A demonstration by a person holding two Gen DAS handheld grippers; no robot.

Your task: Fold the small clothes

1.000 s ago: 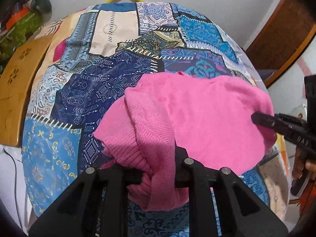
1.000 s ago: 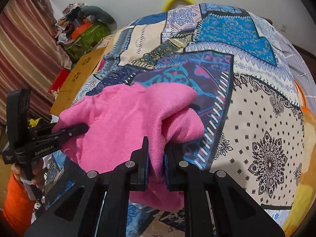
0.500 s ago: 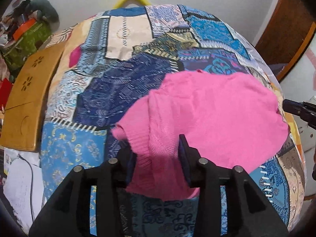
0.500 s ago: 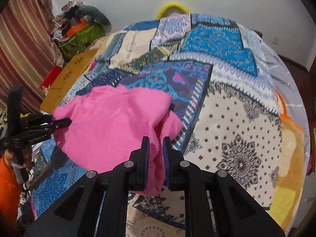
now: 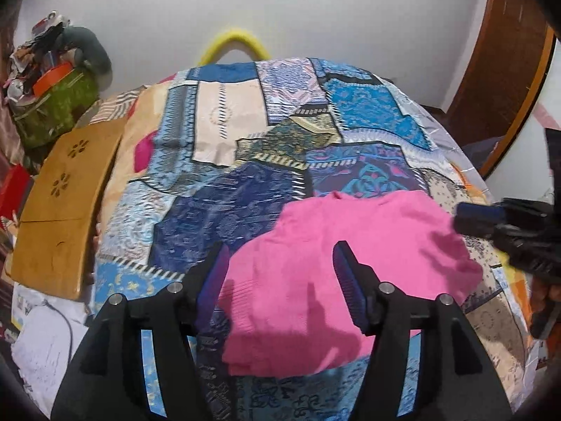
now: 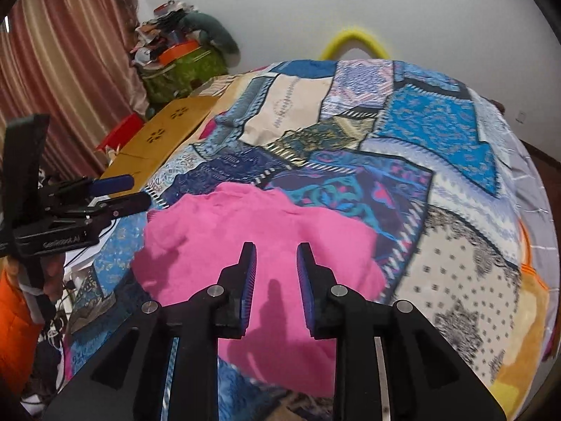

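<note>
Both my left claw and right claw hang released above the folded pink knit garment, letting it settle on the patchwork bedspread.

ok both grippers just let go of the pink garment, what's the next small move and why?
Probably bring the left gripper down to pinch the near-left edge of the pink knit garment. Both grippers are open and empty, and it lies loosely bunched on the patchwork bedspread, not yet a neat fold.

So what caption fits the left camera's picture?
Left gripper open above a pink garment lying on a patchwork bedspread.
</note>
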